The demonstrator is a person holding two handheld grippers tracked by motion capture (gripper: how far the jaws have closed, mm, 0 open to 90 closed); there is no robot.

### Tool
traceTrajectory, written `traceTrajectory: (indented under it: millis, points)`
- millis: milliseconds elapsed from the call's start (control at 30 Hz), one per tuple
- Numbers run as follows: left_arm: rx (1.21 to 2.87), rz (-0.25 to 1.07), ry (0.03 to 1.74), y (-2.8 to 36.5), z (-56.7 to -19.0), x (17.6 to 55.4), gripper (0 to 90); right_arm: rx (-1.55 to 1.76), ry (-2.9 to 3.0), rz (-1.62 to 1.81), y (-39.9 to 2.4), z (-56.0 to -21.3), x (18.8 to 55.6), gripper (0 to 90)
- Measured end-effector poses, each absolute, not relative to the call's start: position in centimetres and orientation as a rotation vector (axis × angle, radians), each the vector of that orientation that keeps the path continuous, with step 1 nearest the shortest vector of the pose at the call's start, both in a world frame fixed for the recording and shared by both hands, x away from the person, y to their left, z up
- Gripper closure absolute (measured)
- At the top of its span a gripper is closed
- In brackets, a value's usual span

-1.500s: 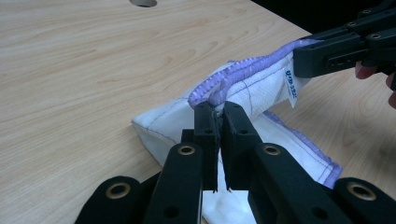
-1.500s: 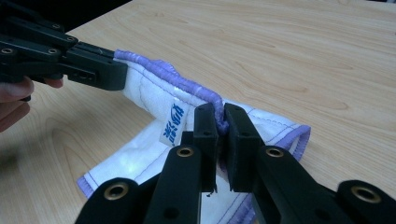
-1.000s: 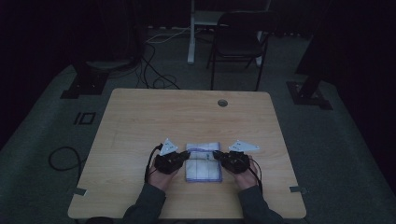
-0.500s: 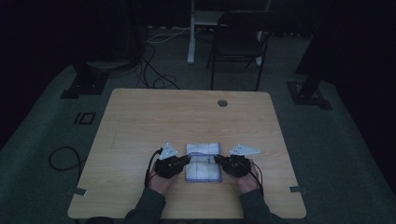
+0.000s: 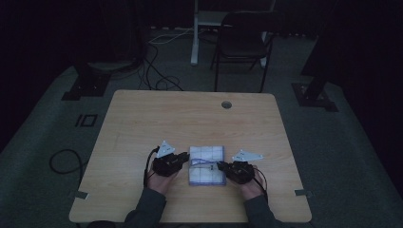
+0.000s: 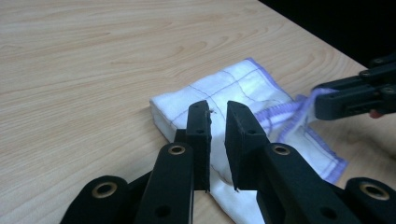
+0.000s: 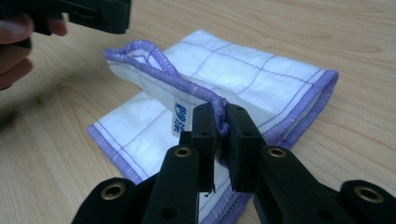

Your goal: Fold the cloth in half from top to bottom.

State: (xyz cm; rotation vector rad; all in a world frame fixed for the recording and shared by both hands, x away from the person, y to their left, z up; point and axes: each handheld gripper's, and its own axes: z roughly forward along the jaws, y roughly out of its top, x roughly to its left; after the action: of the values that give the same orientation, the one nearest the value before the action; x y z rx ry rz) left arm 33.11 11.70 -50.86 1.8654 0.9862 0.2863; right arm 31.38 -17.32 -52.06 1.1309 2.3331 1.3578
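Wooden table (image 5: 142,118): one cloth (image 5: 207,164), two grippers.

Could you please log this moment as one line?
left claw: over cloth, slightly open | right claw: shut on cloth's purple hem, lifted | table

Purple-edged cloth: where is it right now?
In the high view the purple-edged cloth lies folded on the table near its front edge, between the left gripper and right gripper, which pinches its hem.
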Motion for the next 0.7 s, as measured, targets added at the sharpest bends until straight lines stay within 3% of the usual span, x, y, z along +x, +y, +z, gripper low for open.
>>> traceTrajectory:
  millis: [267, 700]
  points:
    - [1.928, 0.286, 0.918, 10.2, -50.8, 32.7, 74.1, 1.136, 2.335, 1.352, -17.5, -52.2, 31.3, 82.9]
    - [1.921, 0.315, 0.937, 11.6, -50.6, 31.5, 74.3, 1.138, 2.338, 1.353, -17.8, -52.2, 30.8, 81.8]
